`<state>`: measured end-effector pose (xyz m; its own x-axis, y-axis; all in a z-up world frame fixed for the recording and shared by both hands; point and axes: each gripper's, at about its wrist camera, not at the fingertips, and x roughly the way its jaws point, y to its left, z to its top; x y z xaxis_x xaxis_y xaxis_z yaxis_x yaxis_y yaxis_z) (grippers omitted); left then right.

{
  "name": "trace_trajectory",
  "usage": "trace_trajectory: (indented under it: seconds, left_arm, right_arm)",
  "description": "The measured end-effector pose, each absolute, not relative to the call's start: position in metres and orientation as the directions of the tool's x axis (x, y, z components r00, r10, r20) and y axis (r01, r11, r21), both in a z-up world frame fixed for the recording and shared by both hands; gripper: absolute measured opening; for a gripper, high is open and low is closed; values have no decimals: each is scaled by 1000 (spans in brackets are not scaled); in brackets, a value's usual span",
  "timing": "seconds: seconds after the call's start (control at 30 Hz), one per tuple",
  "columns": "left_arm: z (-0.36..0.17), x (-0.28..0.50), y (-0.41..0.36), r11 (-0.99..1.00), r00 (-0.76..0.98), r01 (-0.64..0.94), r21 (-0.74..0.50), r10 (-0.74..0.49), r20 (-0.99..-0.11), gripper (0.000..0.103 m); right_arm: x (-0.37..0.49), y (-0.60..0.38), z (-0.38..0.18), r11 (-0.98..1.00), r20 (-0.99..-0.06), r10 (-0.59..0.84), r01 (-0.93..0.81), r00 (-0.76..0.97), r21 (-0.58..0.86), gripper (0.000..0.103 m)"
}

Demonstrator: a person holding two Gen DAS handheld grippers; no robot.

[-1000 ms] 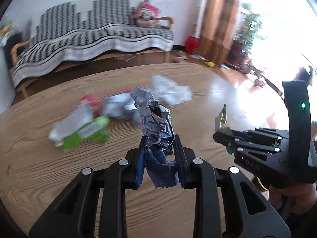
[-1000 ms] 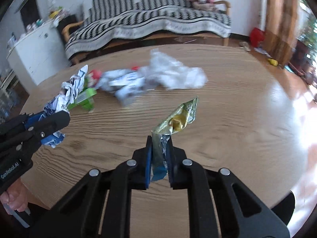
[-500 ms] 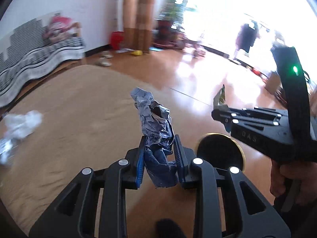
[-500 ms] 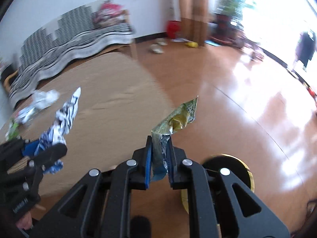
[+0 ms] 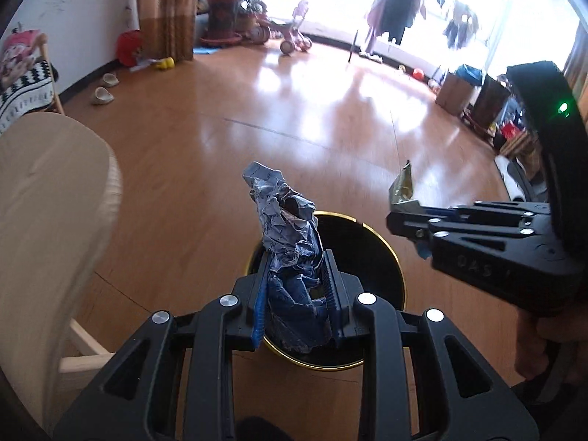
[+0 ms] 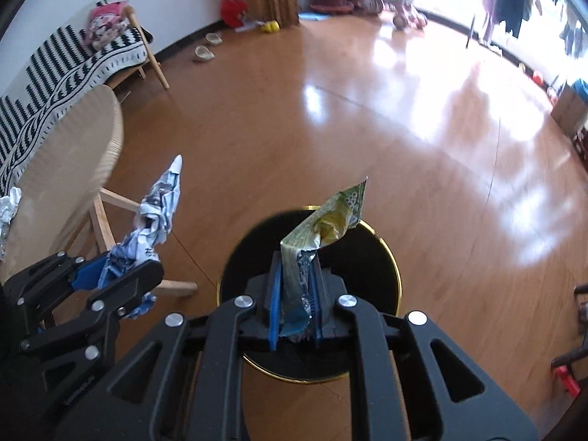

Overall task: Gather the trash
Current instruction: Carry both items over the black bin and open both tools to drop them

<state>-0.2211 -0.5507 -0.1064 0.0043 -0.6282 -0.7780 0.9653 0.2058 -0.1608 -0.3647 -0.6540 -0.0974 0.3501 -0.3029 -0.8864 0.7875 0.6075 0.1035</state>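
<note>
My left gripper [image 5: 296, 279] is shut on a crumpled blue and white wrapper [image 5: 286, 228]; it also shows in the right wrist view [image 6: 154, 217]. My right gripper [image 6: 296, 286] is shut on a green and yellow foil wrapper [image 6: 327, 220], also seen in the left wrist view [image 5: 402, 187]. A black round bin with a gold rim [image 6: 375, 268] stands on the floor right below both grippers; it shows in the left wrist view too [image 5: 367, 250]. Both wrappers hang above its opening.
The round wooden table [image 6: 70, 158] is at the left, with some white trash [image 6: 9, 205] on its edge and its wooden legs [image 6: 103, 228] beside the bin. A striped sofa [image 6: 73, 58] stands behind. Bare wooden floor [image 6: 404, 128] spreads ahead.
Both grippers have swung away from the table to the right and down, carrying their wrappers. The bin, first at the lower edge, now lies directly under them.
</note>
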Motion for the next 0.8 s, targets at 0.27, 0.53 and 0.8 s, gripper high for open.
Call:
trace_trajectory:
  seconds: [0.27,0.53,0.8]
  left_arm:
    - [-116,-221,-571,203,-5,966,-161,-608,-794,26]
    - [-115,-223,-569,188,-12,969,-161,-615,-788,30]
    - [-109,-223,-556,186,7,972,-144,-635,-772,68]
  right_arm:
    - [-355,-660,-104,593,-892,-283,796,351,125,14]
    - [-360,-657,-101,590,-887,-289,796,361,131,14]
    - [-369,-661,-98,568,-875,-320,813,362,128,47]
